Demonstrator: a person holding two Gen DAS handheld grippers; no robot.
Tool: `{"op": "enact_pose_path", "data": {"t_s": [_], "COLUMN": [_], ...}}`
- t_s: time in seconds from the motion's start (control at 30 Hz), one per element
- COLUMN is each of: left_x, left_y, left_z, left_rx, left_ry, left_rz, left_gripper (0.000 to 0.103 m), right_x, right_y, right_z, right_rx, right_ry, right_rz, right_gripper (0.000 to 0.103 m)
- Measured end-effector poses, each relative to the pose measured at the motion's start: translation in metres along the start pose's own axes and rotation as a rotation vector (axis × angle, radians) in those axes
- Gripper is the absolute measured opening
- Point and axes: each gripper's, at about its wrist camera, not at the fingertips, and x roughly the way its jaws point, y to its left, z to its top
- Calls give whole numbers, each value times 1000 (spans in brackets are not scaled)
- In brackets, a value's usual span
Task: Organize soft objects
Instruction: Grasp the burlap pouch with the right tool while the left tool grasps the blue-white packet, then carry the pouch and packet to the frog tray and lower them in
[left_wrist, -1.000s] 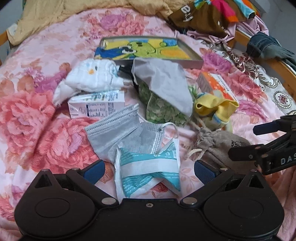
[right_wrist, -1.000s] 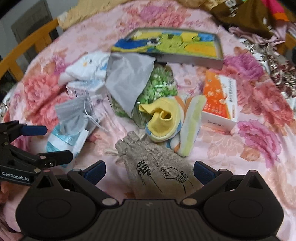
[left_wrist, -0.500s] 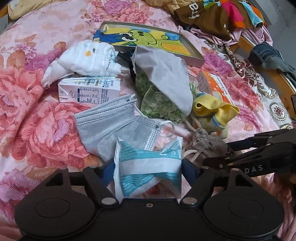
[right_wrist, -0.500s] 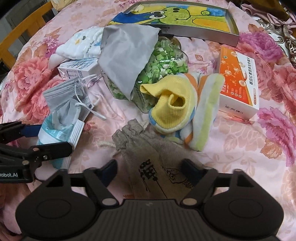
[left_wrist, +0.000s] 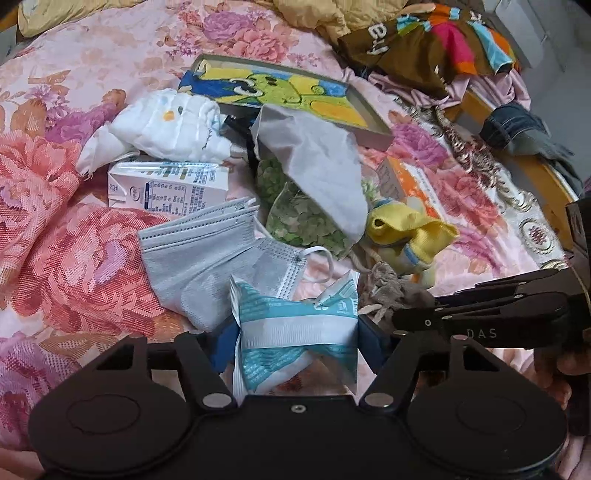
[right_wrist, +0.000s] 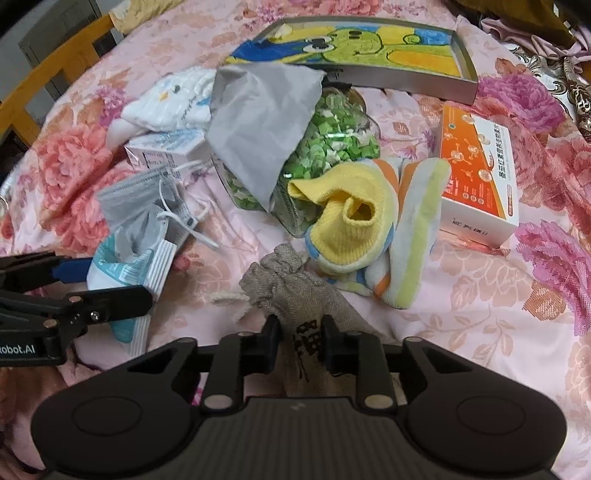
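Note:
My left gripper (left_wrist: 297, 338) is shut on a teal and white mask packet (left_wrist: 295, 328) on the pink floral bedspread; it also shows at the left of the right wrist view (right_wrist: 129, 266). My right gripper (right_wrist: 301, 341) is shut on a grey-brown drawstring pouch (right_wrist: 295, 291), seen in the left wrist view (left_wrist: 391, 291) too. Grey face masks (left_wrist: 207, 258) lie just past the packet. Yellow striped socks (right_wrist: 369, 229) lie beyond the pouch. A grey cloth (right_wrist: 258, 122) drapes over a jar of green paper stars (right_wrist: 332, 144). A white printed cloth (left_wrist: 166, 125) lies far left.
A milk carton (left_wrist: 166, 184), an orange and white box (right_wrist: 480, 173) and a framed cartoon picture (right_wrist: 369, 48) lie among the soft things. Clothes (left_wrist: 424, 48) are heaped at the far right. A wooden bed rail (left_wrist: 535, 177) runs along the right edge.
Both grippers moved forward and closed: the left onto the mask packet, the right onto the drawstring pouch. One second ago both stood open.

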Motion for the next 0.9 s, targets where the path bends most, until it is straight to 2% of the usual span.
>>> {"op": "enact_pose_path", "data": {"t_s": [0.17, 0.3, 0.5, 0.63, 0.9], "left_x": [-12, -26, -42, -51, -44], "left_y": [-4, -7, -8, -10, -12], "left_z": [-2, 0, 13, 27, 80], "left_rx": [12, 11, 8, 18, 56], "left_ry": [-67, -145, -255, -315, -406], "left_rz": [-39, -68, -55, -47, -19], "left_gripper": [68, 68, 68, 68, 68], "right_x": [-17, -36, -59, -73, -84], "right_y": [-2, -8, -14, -17, -32], "right_z": [-3, -5, -2, 4, 49], "right_rx": [17, 45, 58, 65, 101], "right_ry": [-73, -169, -338, -454, -611], "right_rz": [91, 203, 339, 371, 298], "right_gripper": [19, 19, 19, 19, 19]}}
